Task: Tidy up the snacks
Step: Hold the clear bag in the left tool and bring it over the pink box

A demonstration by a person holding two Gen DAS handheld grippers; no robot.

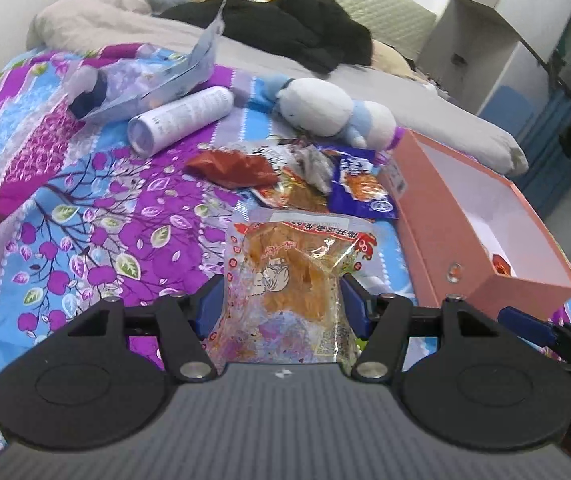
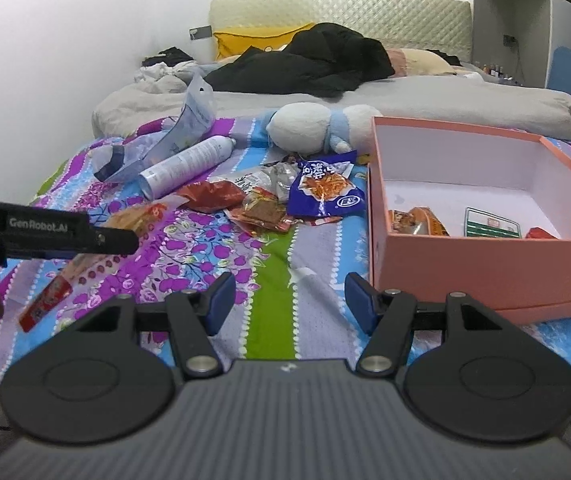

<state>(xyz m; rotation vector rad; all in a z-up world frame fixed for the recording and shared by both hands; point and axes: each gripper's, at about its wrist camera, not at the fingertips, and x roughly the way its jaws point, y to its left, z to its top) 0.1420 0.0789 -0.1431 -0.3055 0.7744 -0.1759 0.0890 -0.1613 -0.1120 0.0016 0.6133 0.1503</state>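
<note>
The left gripper (image 1: 281,300) squeezes a clear snack bag (image 1: 293,280) with orange dried food between its blue pads. Just past it, a pile of snack packs (image 2: 285,196) lies on the flowery blanket (image 2: 189,252). The right gripper (image 2: 289,300) is open with nothing in it. Beside it sits the pink box (image 2: 485,268), with a few snacks inside.

"GenRobot.AI" on left gripper (image 2: 125,240) side; snack pkt text unreadable.
</note>
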